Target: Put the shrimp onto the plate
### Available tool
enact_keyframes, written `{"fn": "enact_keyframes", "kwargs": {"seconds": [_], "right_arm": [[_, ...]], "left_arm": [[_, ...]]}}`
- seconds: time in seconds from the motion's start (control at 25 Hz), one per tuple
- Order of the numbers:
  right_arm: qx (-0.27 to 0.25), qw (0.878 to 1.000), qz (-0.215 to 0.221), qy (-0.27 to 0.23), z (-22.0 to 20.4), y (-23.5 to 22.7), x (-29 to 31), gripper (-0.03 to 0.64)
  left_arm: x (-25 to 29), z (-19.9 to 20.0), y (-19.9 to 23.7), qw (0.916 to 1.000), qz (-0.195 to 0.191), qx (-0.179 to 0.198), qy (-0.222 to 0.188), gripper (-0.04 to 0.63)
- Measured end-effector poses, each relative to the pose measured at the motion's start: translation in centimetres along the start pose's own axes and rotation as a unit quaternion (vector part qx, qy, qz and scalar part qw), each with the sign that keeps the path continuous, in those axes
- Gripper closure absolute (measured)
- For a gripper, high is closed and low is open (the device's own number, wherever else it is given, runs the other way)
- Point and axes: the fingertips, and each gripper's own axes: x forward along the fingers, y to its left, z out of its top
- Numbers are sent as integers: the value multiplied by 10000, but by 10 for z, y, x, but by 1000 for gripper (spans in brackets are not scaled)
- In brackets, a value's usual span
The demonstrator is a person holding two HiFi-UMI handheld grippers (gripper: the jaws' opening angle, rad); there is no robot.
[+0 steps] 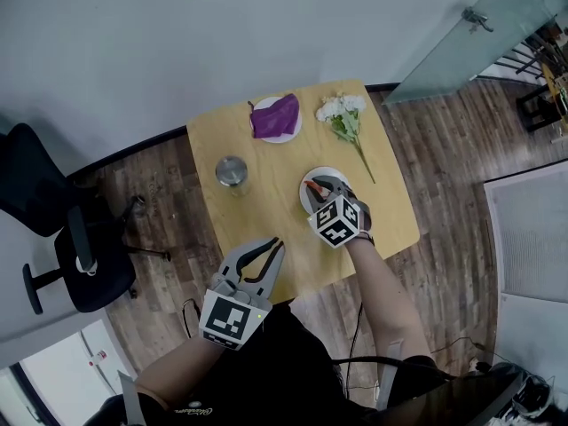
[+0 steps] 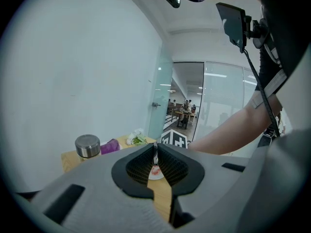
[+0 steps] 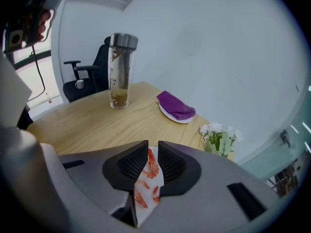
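Observation:
A white plate (image 1: 306, 201) sits on the yellow table (image 1: 266, 211), right of the middle. My right gripper (image 1: 321, 183) hangs just over it. In the right gripper view its jaws (image 3: 152, 152) stand a narrow gap apart, shut on an orange shrimp (image 3: 152, 165). Below them the plate (image 3: 148, 191) shows with more shrimp lying on it. My left gripper (image 1: 273, 245) hovers over the table's near edge with its jaws shut and nothing between them (image 2: 155, 154). It points toward the plate (image 2: 156, 174).
A steel-capped glass bottle (image 1: 232, 171) stands left of the plate. A purple cloth (image 1: 275, 115) lies on a second white plate at the back, with white flowers (image 1: 344, 118) to its right. A black office chair (image 1: 71, 238) stands left of the table.

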Motion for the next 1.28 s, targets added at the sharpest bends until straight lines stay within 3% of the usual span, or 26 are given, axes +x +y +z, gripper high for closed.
{"fn": "enact_keyframes", "kwargs": {"seconds": [0.16, 0.4, 0.8, 1.12, 1.28], "right_arm": [[892, 9942, -96, -587, 16, -8, -35, 563], [2041, 9643, -448, -1625, 42, -18, -119, 597], [2732, 9082, -1252, -2913, 64, -2, -269, 614], [3184, 8673, -1788, -3384, 59, 26, -333, 614], [3331, 8554, -1877, -3494, 55, 41, -348, 614]], "left_arm": [[0, 7, -3, 9999, -58, 59, -89, 571], [-1, 24, -19, 9993, -246, 199, -222, 571], [-8, 54, -43, 9967, -435, 424, -548, 571], [-15, 72, -65, 9937, -535, 645, -744, 571], [-19, 79, -74, 9931, -534, 666, -799, 571]]}}
